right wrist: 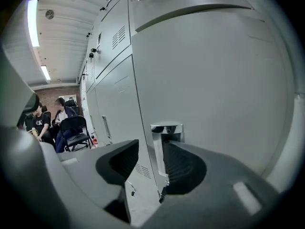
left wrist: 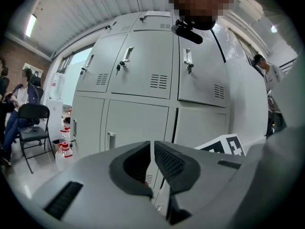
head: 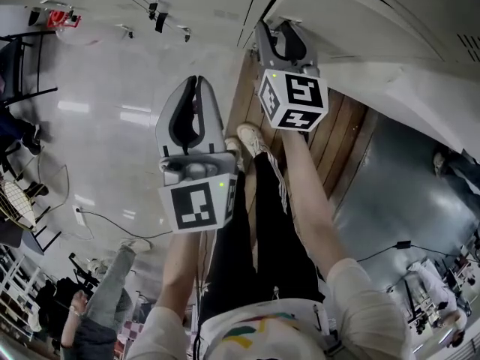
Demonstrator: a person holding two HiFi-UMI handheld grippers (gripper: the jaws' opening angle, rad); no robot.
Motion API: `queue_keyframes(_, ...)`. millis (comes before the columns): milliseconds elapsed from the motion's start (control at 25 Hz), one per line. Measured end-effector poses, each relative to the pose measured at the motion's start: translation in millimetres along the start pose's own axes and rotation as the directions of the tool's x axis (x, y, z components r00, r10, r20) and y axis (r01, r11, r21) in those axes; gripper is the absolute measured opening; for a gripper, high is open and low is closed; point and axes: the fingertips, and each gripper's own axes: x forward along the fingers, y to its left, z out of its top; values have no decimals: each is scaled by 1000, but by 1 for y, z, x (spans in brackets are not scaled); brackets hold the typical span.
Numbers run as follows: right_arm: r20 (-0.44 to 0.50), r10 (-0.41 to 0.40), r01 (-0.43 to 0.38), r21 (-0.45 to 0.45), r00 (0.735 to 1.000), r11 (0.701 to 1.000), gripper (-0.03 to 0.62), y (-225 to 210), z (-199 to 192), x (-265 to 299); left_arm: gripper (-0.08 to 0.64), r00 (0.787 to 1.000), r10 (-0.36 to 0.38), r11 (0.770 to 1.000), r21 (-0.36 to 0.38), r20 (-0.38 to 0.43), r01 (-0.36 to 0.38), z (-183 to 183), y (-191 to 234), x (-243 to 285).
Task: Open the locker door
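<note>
A bank of grey lockers (left wrist: 143,66) stands ahead. The grey locker door (right wrist: 214,80) fills the right gripper view, and its chrome handle (right wrist: 167,130) stands upright just beyond the jaws. My right gripper (right wrist: 151,144) is open; the handle sits in the gap against the right jaw, and the left jaw is clear of it. In the head view the right gripper (head: 274,27) reaches up to the locker face (head: 360,28). My left gripper (left wrist: 152,144) is shut with nothing in it, held lower and left of the right one (head: 197,81).
People sit on black chairs (left wrist: 33,123) at the far left by the wall. Bottles with red caps (left wrist: 64,149) stand on the floor near the lockers' left end. Another person (left wrist: 264,70) stands to the right. A cable (head: 112,220) runs across the shiny floor.
</note>
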Motion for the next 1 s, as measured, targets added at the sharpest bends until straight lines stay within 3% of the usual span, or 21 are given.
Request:
queue_keyframes(200, -11, 10, -10, -9, 1000, 1000, 149, 8, -12, -19, 18, 999, -36, 997, -62, -1, 36, 1, -4, 5)
queue_keyframes(320, -12, 12, -12, -6, 1000, 1000, 144, 11, -17, -27, 20, 995, -97, 989, -110, 5, 97, 0, -10, 8)
queue_keyframes(400, -9, 14, -14, 3, 1000, 1000, 144, 13, -18, -33, 83, 987, -163, 978, -132, 17, 163, 1, -20, 11)
queue_keyframes(440, -5, 14, -14, 5, 1000, 1000, 144, 13, -18, -36, 130, 981, -192, 972, -134, 21, 194, 3, -25, 13)
queue_keyframes(640, 0, 10, -10, -16, 1000, 1000, 140, 15, -21, -48, 133, 958, -287, 956, -63, 1, 287, 1, -47, 23)
queue_keyframes(800, -6, 22, -22, -17, 1000, 1000, 132, 14, -27, -60, 133, 919, -390, 921, -13, -67, 390, -11, -76, 32)
queue_keyframes(920, -7, 35, -35, -16, 999, 999, 132, 15, -29, -63, 150, 881, -462, 886, -16, -100, 463, -13, -92, 42)
queue_keyframes(1000, 0, 55, -55, -15, 999, 998, 132, 16, -28, -65, 156, 871, -482, 876, -34, -93, 481, -10, -96, 48)
